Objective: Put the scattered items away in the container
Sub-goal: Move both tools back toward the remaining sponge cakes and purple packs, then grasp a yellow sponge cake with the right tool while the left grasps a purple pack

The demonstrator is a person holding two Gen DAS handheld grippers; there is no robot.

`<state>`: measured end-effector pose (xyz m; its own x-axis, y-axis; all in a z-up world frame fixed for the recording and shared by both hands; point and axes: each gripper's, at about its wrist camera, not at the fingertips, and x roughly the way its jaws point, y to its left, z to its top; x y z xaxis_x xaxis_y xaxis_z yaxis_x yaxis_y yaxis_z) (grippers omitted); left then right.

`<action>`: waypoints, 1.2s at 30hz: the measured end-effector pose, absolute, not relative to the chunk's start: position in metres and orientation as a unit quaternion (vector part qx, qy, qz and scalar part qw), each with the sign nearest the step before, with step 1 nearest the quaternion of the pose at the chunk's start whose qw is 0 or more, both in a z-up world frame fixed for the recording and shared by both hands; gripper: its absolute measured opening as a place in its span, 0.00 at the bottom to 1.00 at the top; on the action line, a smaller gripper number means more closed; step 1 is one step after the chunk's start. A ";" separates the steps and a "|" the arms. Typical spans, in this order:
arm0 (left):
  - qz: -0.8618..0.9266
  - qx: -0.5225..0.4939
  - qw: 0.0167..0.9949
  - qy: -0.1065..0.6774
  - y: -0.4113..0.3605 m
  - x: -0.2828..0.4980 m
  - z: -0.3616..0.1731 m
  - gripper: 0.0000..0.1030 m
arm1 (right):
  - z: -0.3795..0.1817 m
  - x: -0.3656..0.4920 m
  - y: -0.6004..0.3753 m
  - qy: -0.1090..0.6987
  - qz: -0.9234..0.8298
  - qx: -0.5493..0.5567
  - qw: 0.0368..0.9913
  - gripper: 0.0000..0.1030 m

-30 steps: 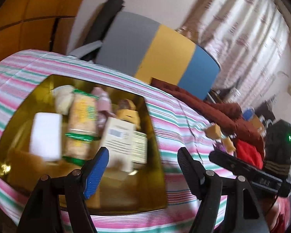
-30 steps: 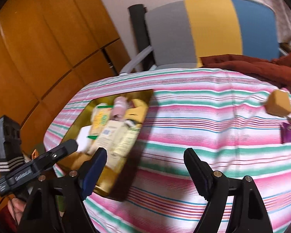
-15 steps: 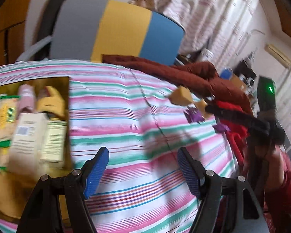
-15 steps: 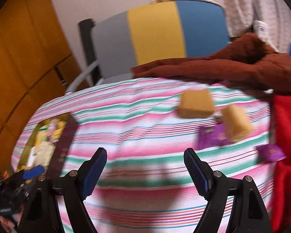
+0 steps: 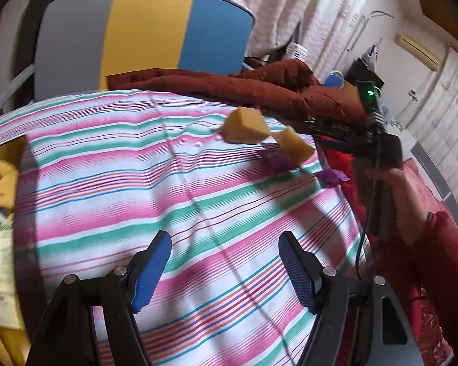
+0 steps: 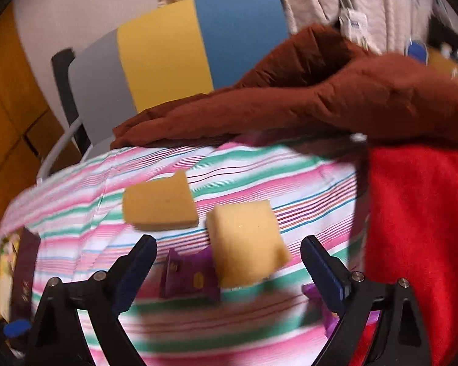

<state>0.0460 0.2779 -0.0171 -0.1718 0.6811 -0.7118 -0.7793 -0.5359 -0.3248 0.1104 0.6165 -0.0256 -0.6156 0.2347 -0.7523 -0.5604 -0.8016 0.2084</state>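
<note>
Striped tabletop (image 6: 259, 170) filling mid-frame; right tool (image 6: 229, 262) just widening, spread and empty, nearing yellow sponge (image 6: 247, 241) at lower centre. Left tool (image 5: 223, 262) spread, empty. Container (image 5: 3, 244) at left edge. Next, probably: straddling, then clamping the sponge.

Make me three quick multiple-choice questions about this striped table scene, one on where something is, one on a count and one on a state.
1. The brown jacket lies where?
A. Far edge of the tablecloth
B. Inside the container
C. On the floor

2. How many yellow sponges on the cloth?
A. One
B. Two
C. Four

3. The right tongs are?
A. Shut on a sponge
B. Open, holding nothing
C. Shut, empty

Answers: 1 A, it drapes along the far edge; 2 B, one sponge beside another; 3 B, jaws apart, having just widened, nothing gripped.
</note>
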 end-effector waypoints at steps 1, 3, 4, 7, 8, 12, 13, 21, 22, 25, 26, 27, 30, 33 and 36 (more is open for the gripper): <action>0.760 -0.431 0.483 0.058 0.283 0.046 -0.018 0.71 | -0.031 0.108 0.620 0.232 0.871 -0.374 0.219 0.93; 0.754 -0.435 0.489 0.057 0.295 0.045 -0.021 0.71 | -0.038 0.102 0.623 0.235 0.865 -0.386 0.219 0.93; 0.752 -0.438 0.490 0.057 0.300 0.045 -0.023 0.71 | -0.041 0.099 0.624 0.229 0.863 -0.393 0.220 0.92; 0.743 -0.449 0.492 0.055 0.316 0.042 -0.029 0.71 | -0.049 0.094 0.626 0.227 0.858 -0.405 0.219 0.87; 0.742 -0.451 0.493 0.055 0.321 0.042 -0.031 0.71 | -0.051 0.093 0.627 0.228 0.856 -0.408 0.220 0.86; 0.738 -0.454 0.496 0.056 0.339 0.042 -0.035 0.71 | -0.055 0.089 0.630 0.221 0.852 -0.419 0.222 0.55; 0.737 -0.453 0.497 0.059 0.344 0.043 -0.036 0.71 | -0.056 0.090 0.630 0.222 0.850 -0.423 0.221 0.53; 0.731 -0.444 0.511 0.085 0.390 0.050 -0.037 0.71 | -0.045 0.107 0.648 0.262 0.850 -0.385 0.248 0.51; 0.730 -0.447 0.510 0.085 0.396 0.050 -0.037 0.71 | -0.042 0.111 0.650 0.264 0.850 -0.377 0.255 0.51; 0.726 -0.461 0.505 0.072 0.421 0.046 -0.039 0.72 | -0.036 0.119 0.656 0.266 0.850 -0.362 0.276 0.51; 0.729 -0.463 0.500 0.070 0.429 0.044 -0.039 0.72 | -0.035 0.121 0.658 0.269 0.849 -0.357 0.281 0.51; 0.731 -0.465 0.494 0.069 0.437 0.042 -0.041 0.72 | -0.033 0.124 0.660 0.273 0.849 -0.352 0.284 0.51; 0.737 -0.465 0.484 0.078 0.459 0.036 -0.046 0.72 | -0.028 0.130 0.665 0.271 0.849 -0.342 0.299 0.51; 0.739 -0.463 0.478 0.105 0.478 0.031 -0.052 0.72 | -0.027 0.134 0.669 0.276 0.847 -0.335 0.306 0.51; 0.737 -0.465 0.475 0.124 0.492 0.028 -0.060 0.72 | -0.027 0.136 0.671 0.287 0.845 -0.334 0.303 0.51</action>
<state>0.0282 0.4916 -0.0596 -0.1179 0.5842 -0.8030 -0.8151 -0.5188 -0.2578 0.1358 0.6713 -0.0274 -0.5933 0.3215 -0.7380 -0.7044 -0.6511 0.2827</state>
